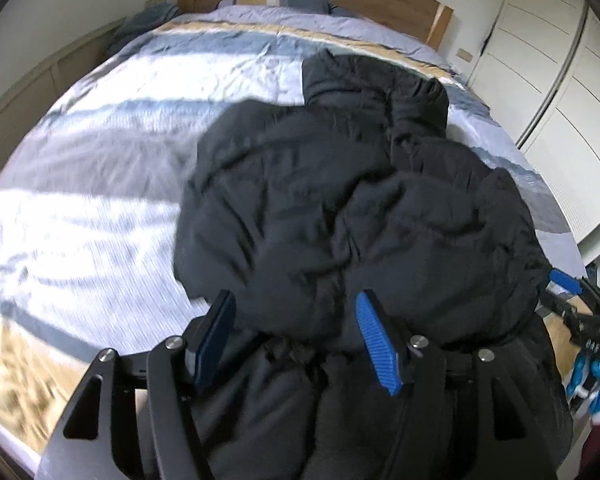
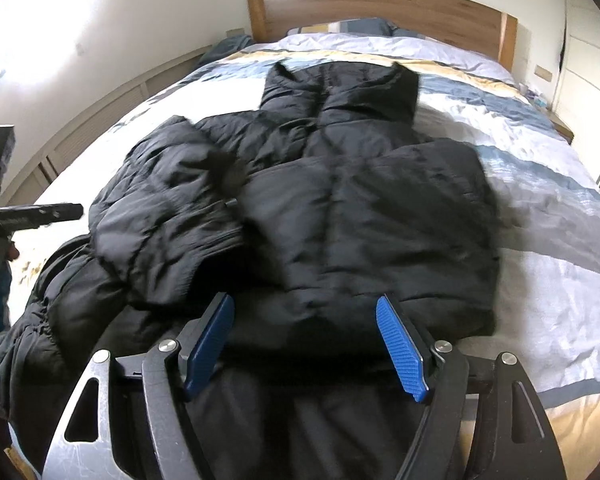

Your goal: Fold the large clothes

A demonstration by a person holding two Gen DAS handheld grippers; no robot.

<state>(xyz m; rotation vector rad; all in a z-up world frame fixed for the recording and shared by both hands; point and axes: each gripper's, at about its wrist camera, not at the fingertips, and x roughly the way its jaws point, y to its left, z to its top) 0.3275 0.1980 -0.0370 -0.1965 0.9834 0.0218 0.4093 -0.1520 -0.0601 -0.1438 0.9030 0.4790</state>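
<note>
black jacket (image 2: 340, 208) on bed (image 2: 540, 240) (striped) | wardrobe (image 1: 560, 80) beside | both grippers wide

Daylight comes from the left, blowing out the wall (image 2: 40, 28) in the right wrist view and glaring off the bedspread (image 1: 60, 216) in the left. The black jacket (image 2: 340, 208) reads dark, its folds faint. Motion blur smears the bedding and jacket edges. Fisheye bends the headboard (image 2: 380, 4) and wardrobe (image 1: 560, 80); corners vignette black
</note>
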